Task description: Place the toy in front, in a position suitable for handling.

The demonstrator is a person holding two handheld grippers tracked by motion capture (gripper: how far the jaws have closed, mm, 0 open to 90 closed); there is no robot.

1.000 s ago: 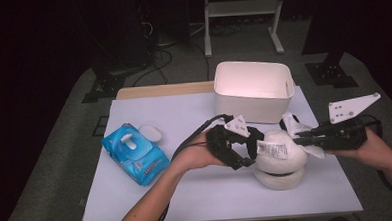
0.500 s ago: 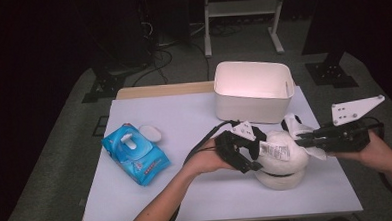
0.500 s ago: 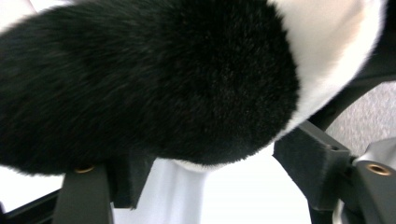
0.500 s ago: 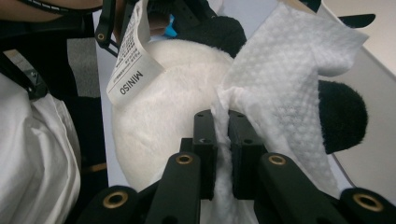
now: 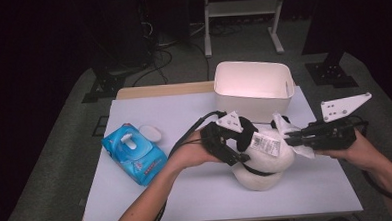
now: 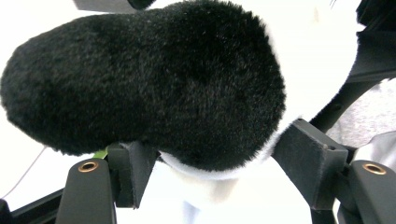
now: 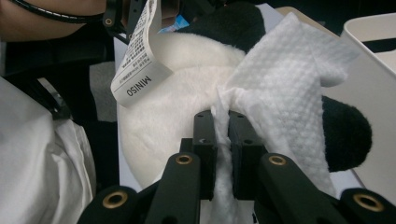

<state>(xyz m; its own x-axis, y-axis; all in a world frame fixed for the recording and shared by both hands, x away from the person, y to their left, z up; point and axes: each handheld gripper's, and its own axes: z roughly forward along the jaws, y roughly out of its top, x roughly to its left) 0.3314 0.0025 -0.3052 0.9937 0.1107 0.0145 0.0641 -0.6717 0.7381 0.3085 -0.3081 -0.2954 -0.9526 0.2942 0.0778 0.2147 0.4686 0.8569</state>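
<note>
Left gripper point(image 5: 235, 144): jaws clamped around the plush panda's point(image 5: 266, 157) black limb, steadying it
Right gripper point(image 7: 222, 140): jaws pinched shut on a wet wipe point(image 7: 280, 88), laid against the fur for cleaning

I see the left gripper point(image 5: 235, 141) set against the plush toy point(image 5: 263, 155) on the table point(image 5: 187, 196) — the right gripper point(image 5: 297, 136) meets the toy's other side. A white bin point(image 5: 253, 88) stands behind; a blue wipes pack point(image 5: 134, 154) lies well apart.

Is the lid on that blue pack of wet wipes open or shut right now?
Open. In the high view the blue plastic wet-wipe pack has its round white lid flipped back beside the dispensing hole, with a wipe poking up from it.
</note>
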